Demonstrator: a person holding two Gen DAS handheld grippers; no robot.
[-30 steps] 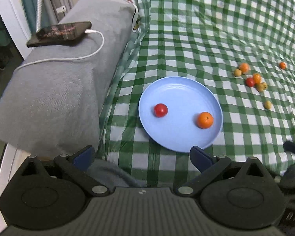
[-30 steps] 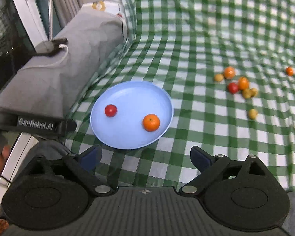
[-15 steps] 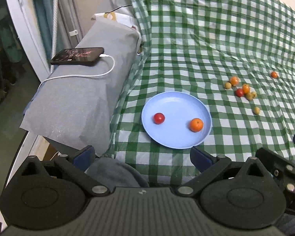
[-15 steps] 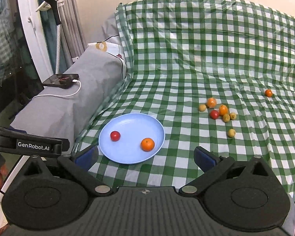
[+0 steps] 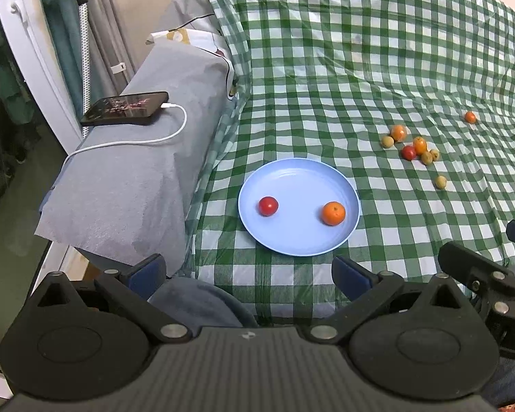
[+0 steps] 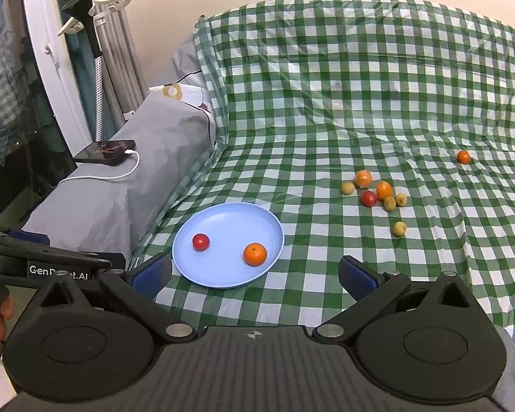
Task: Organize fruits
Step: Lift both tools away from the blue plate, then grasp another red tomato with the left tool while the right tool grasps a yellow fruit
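While two fruits [image 5: 302, 208] sit plated — eight loose [image 5: 416, 150].

One blue plate [image 6: 223, 219], two fruits on it, one red [image 6: 201, 241] and one orange [image 6: 254, 254], eight loose fruits on the checked cloth [image 6: 326, 110], three orange, one red, four yellow-green, one phone [image 6: 104, 151], one white cable [image 6: 120, 174]

A home, by all signs a lived-in room. Soft furniture draped in a green checked cloth [image 6: 360, 103], rising into a backrest. Beside it a padded grey armrest [image 5: 130, 171] with a phone [image 5: 127, 108] charging on a white cable [image 5: 144, 140]. Curtains [image 6: 120, 51] and a white door frame [image 6: 51, 68] at the left.
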